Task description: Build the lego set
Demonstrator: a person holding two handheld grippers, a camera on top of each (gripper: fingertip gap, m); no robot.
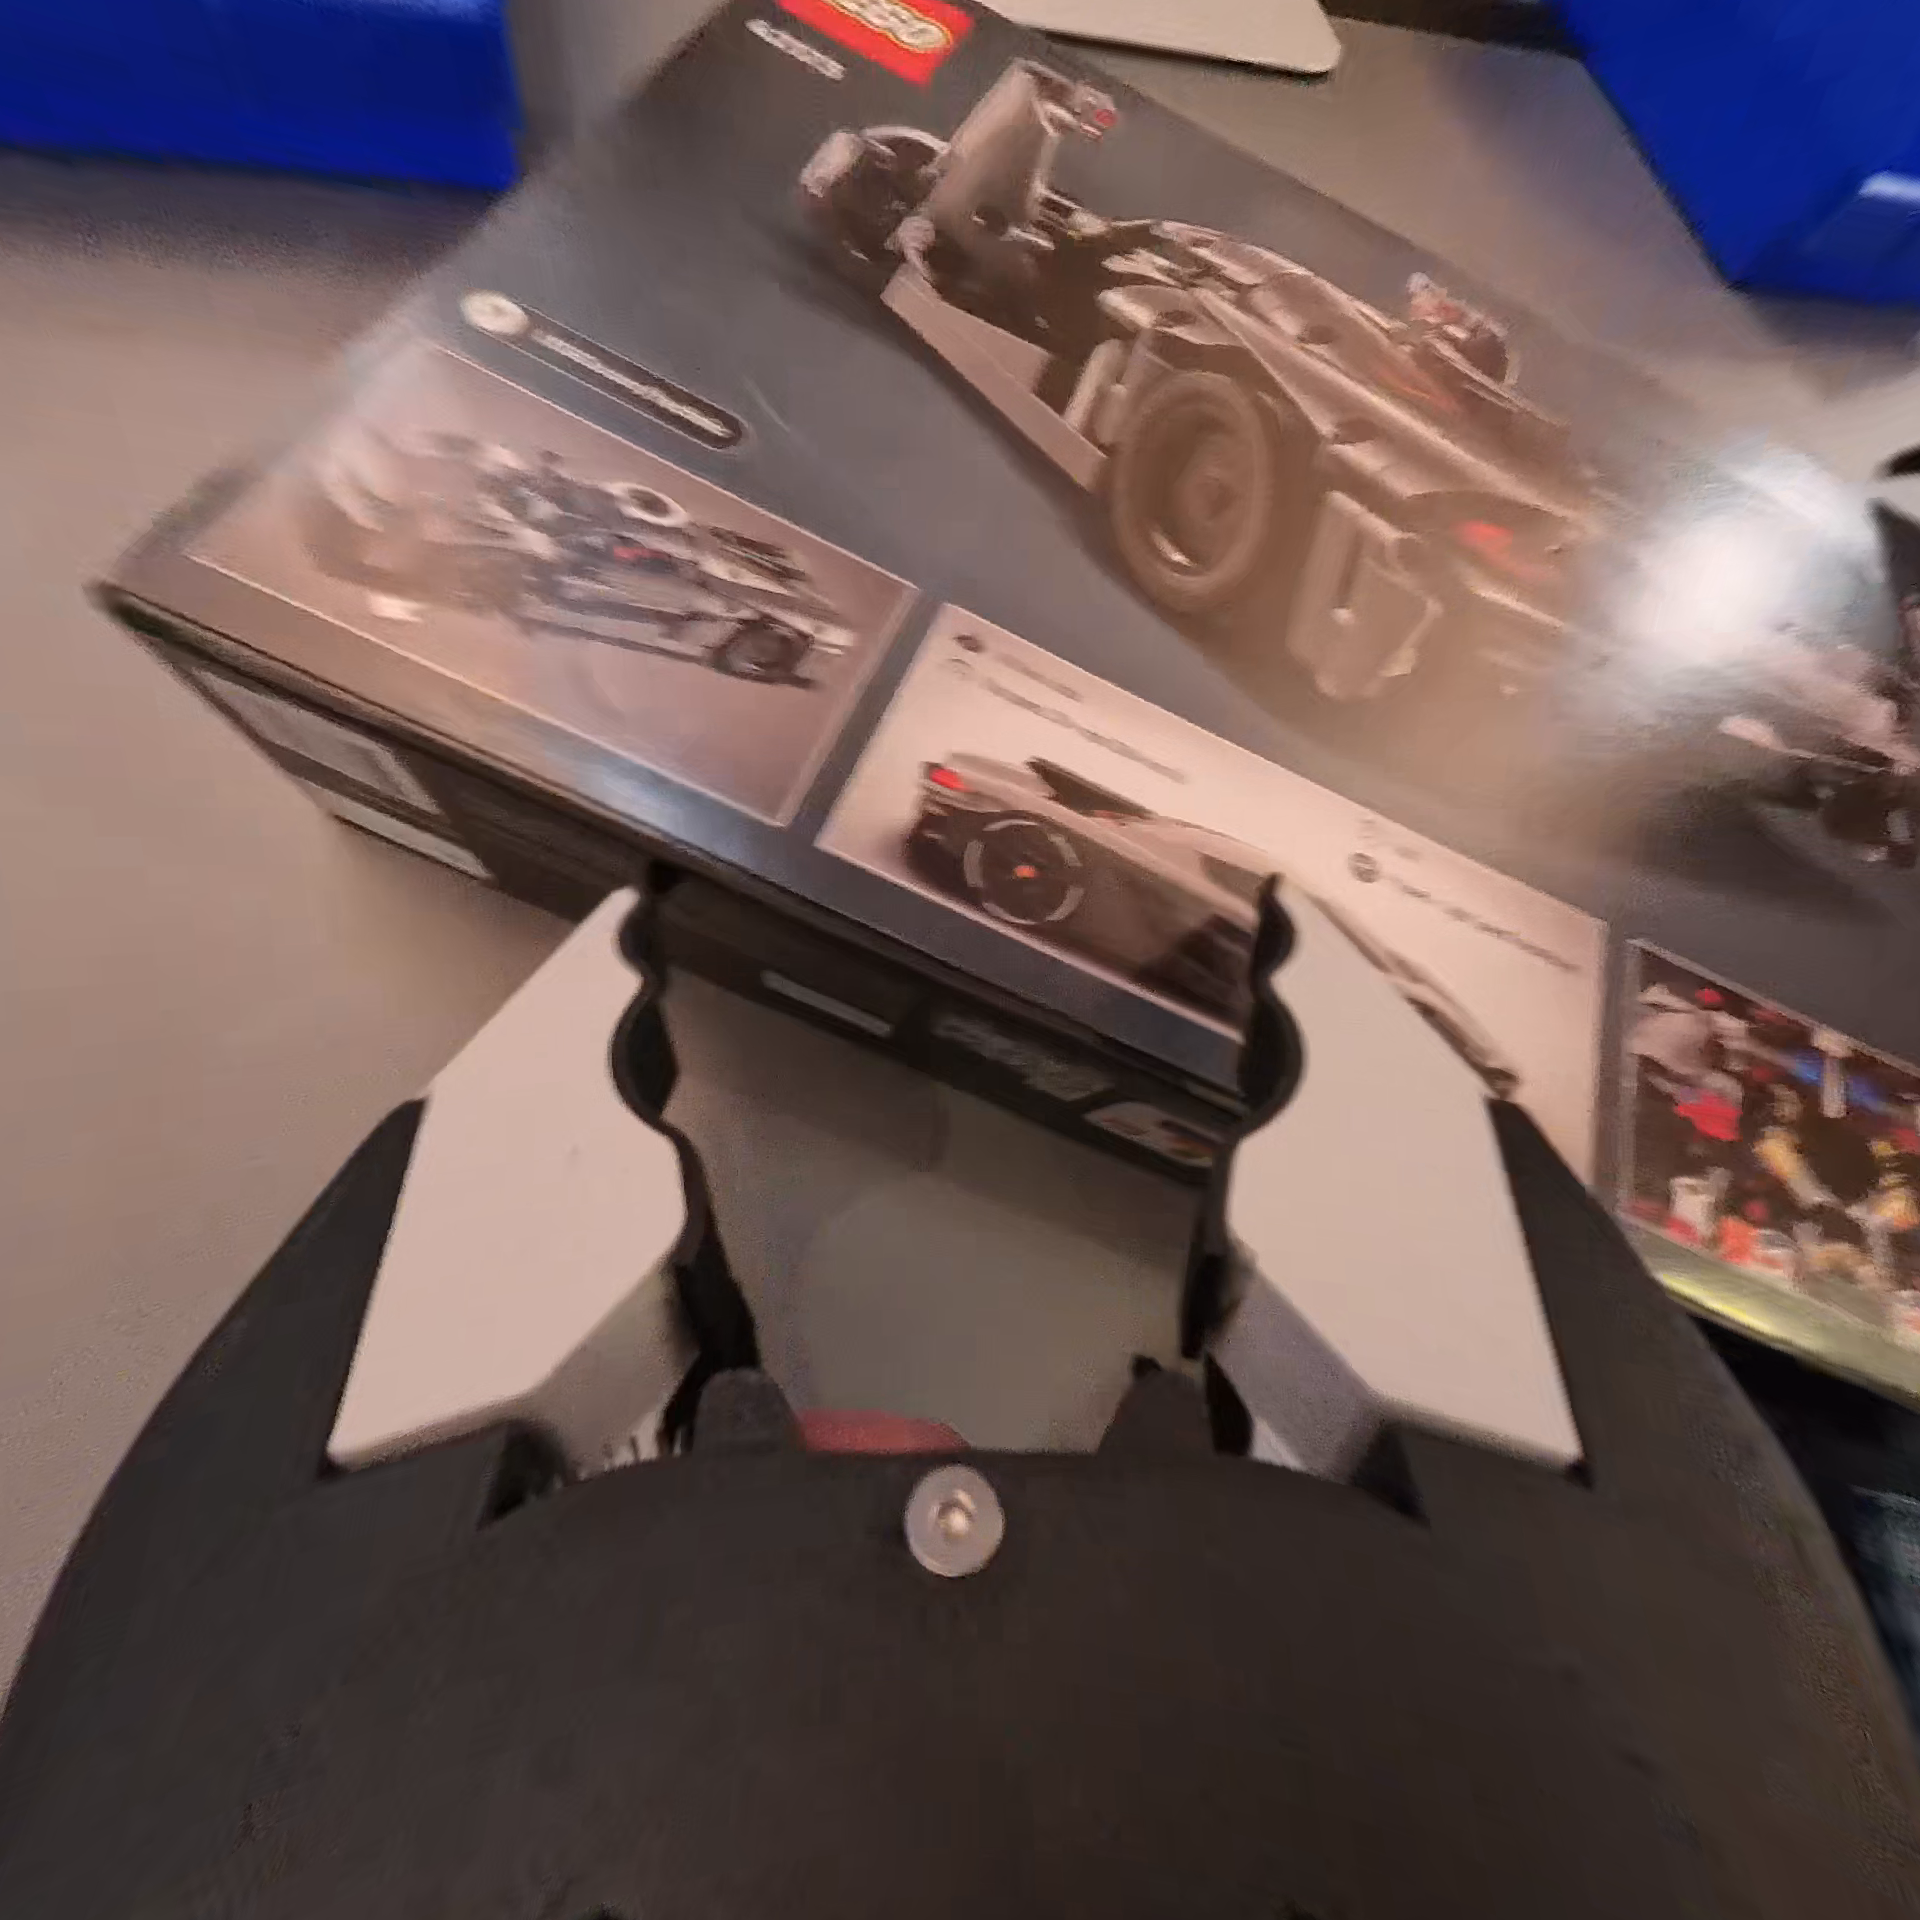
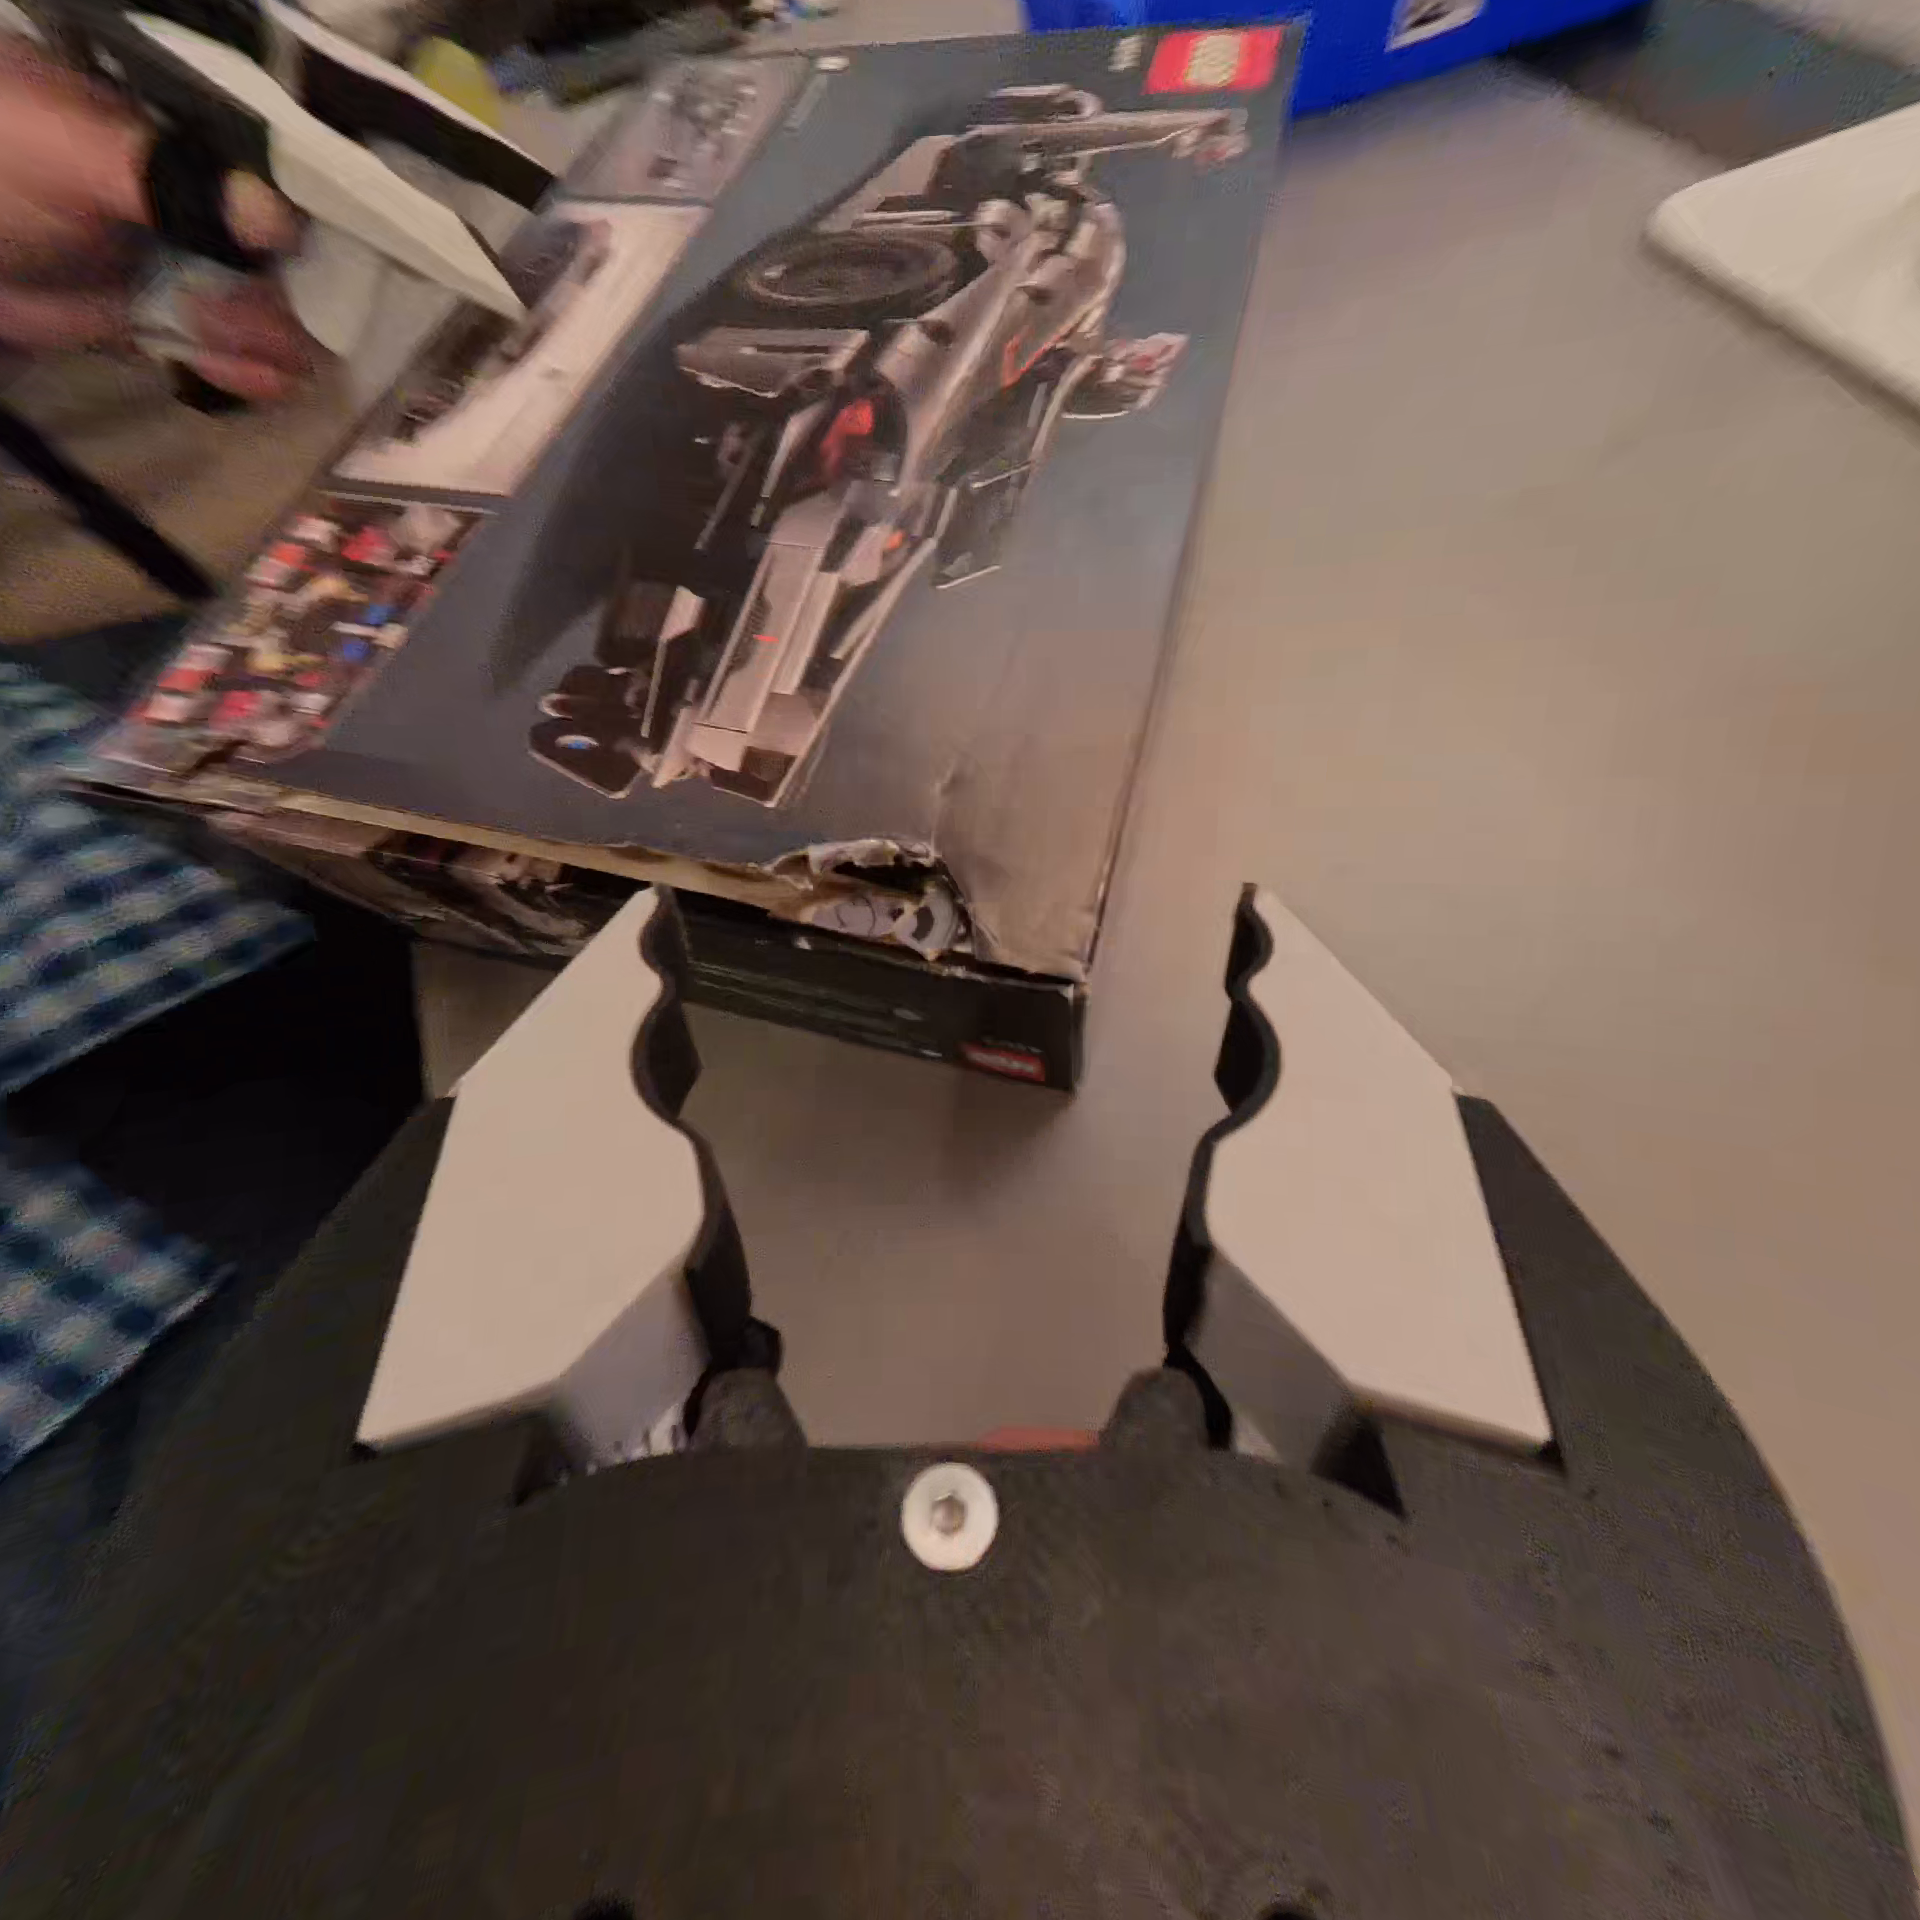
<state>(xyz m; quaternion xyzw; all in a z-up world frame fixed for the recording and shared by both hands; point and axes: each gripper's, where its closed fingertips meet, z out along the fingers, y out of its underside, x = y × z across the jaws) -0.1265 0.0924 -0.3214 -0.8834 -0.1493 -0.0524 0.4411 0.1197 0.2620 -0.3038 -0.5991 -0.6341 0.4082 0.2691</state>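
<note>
The dark Lego box (image 1: 1039,468), printed with a grey race car, lies flat on the grey table (image 1: 156,1039). My left gripper (image 1: 958,904) is open, and the box's long side edge runs across the gap between its fingertips. In the right wrist view the box (image 2: 831,520) has a torn near end. My right gripper (image 2: 951,914) is open at that end, with the box's near right corner between its fingertips. The left gripper (image 2: 364,177), held by a hand (image 2: 83,208), shows blurred at the box's far left edge.
Blue bins stand at the back (image 1: 249,83) (image 1: 1818,135) (image 2: 1403,42). A white tray (image 2: 1808,249) lies on the table to the right. Blue checked cloth (image 2: 83,935) shows past the table's left edge. Bare table (image 2: 1455,727) lies right of the box.
</note>
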